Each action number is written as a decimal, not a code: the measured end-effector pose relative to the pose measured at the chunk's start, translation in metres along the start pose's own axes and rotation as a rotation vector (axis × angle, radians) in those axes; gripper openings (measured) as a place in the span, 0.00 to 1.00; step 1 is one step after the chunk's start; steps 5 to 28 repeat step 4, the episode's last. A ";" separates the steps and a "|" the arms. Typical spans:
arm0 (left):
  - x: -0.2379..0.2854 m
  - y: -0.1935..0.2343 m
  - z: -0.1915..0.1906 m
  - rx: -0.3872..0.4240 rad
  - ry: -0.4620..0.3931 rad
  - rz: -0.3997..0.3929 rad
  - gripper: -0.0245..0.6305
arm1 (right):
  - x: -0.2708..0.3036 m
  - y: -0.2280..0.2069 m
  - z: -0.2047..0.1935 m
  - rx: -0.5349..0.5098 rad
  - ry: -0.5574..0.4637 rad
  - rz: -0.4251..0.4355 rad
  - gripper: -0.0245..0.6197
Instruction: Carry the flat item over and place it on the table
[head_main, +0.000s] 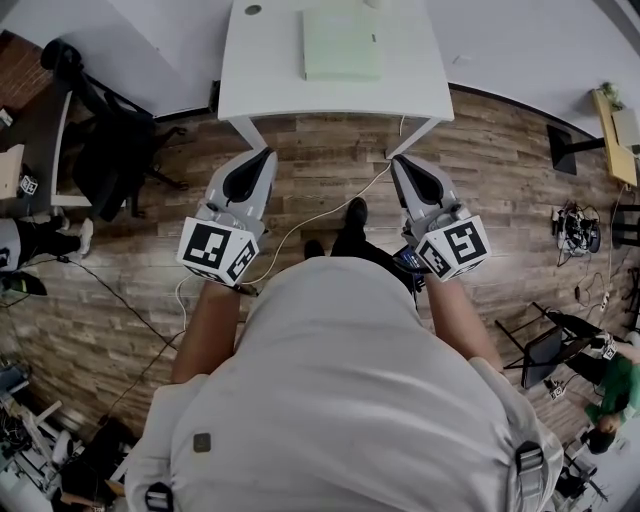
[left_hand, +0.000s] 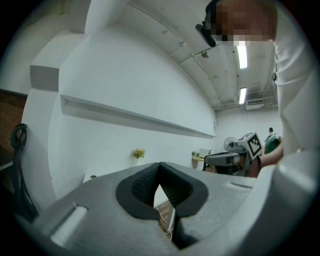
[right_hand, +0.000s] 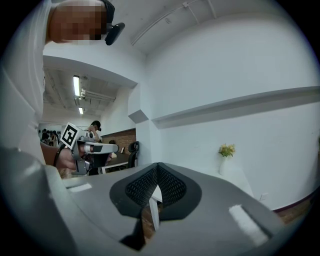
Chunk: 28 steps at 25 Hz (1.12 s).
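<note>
A pale green flat item (head_main: 342, 43) lies on the white table (head_main: 262, 80) at the top of the head view. Both grippers are held level in front of the person, short of the table's near edge, over the wooden floor. My left gripper (head_main: 267, 154) has its jaws together with nothing between them; in the left gripper view its tips (left_hand: 160, 164) meet. My right gripper (head_main: 398, 161) is likewise shut and empty, its tips (right_hand: 158, 165) touching. Each gripper view shows the other gripper off to the side.
A black office chair (head_main: 112, 150) stands left of the table. A white cable (head_main: 320, 215) runs across the floor between the grippers. A yellow shelf (head_main: 612, 130) and cables are at the right, where a seated person (head_main: 612, 385) is. A small vase of yellow flowers (right_hand: 226, 150) stands by the white wall.
</note>
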<state>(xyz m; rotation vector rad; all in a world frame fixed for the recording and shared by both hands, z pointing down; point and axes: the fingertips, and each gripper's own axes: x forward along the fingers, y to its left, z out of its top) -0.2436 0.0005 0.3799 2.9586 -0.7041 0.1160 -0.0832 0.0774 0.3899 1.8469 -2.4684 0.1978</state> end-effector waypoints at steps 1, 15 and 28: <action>-0.001 0.000 0.000 0.000 0.001 0.001 0.04 | 0.000 0.001 0.000 0.000 0.002 0.001 0.05; -0.003 -0.003 -0.002 0.002 0.007 0.003 0.04 | -0.001 0.004 -0.002 0.003 0.012 0.004 0.05; -0.003 -0.003 -0.002 0.002 0.007 0.003 0.04 | -0.001 0.004 -0.002 0.003 0.012 0.004 0.05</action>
